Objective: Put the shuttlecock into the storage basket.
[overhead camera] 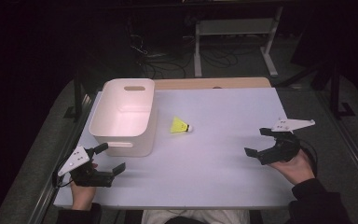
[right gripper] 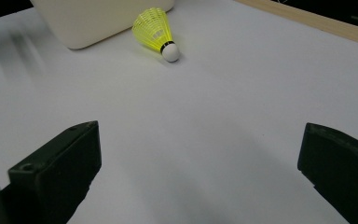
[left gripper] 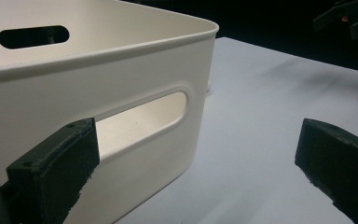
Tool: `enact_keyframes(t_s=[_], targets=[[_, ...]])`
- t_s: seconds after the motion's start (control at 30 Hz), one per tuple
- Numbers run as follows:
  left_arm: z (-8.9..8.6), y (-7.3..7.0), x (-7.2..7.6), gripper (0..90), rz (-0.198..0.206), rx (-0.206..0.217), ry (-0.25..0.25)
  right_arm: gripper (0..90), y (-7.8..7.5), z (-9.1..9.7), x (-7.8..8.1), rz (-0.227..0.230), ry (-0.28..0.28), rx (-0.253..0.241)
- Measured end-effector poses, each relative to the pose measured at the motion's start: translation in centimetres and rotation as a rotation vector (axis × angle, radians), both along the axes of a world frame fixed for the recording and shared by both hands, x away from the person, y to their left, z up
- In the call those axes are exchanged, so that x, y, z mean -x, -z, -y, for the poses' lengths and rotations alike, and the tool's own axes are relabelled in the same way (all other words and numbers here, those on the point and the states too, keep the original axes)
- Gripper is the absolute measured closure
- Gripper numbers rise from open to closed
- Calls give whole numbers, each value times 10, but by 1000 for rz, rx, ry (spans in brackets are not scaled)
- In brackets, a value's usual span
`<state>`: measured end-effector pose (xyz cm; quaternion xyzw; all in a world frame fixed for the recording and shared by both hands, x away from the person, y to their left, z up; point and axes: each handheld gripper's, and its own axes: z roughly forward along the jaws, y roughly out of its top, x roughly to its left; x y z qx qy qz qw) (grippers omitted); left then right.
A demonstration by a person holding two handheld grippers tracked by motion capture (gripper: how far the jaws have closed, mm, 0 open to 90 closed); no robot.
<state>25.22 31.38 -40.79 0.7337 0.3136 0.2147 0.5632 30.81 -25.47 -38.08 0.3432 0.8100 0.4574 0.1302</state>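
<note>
both tools are held spread wide and empty, right tool (overhead camera: 262, 142) aimed at the yellow shuttlecock (overhead camera: 181, 125), which lies on the tabletop (overhead camera: 223, 163) just beside the white bin (overhead camera: 123, 116). left tool (overhead camera: 106, 158) is parked near the bin's front. if gripped too hard, the skirt could be crushed.

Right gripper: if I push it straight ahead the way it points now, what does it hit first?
Most likely the yellow shuttlecock. The right gripper is open, with bare white table ahead of its jaws, and the shuttlecock lies a little left of centre in its view, just before the white bin. Depth is hard to judge.
</note>
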Motion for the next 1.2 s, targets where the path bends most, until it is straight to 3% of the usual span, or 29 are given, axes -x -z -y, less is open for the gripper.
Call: enact_keyframes(t_s=[0.6, 1.2], targets=[[-3, -1, 1, 0, 12, -2, -13, 0, -18, -8, -14, -12, -31, 29], [0, -1, -4, 0, 16, 11, 19, 0, -40, -21, -30, -15, -59, 72]])
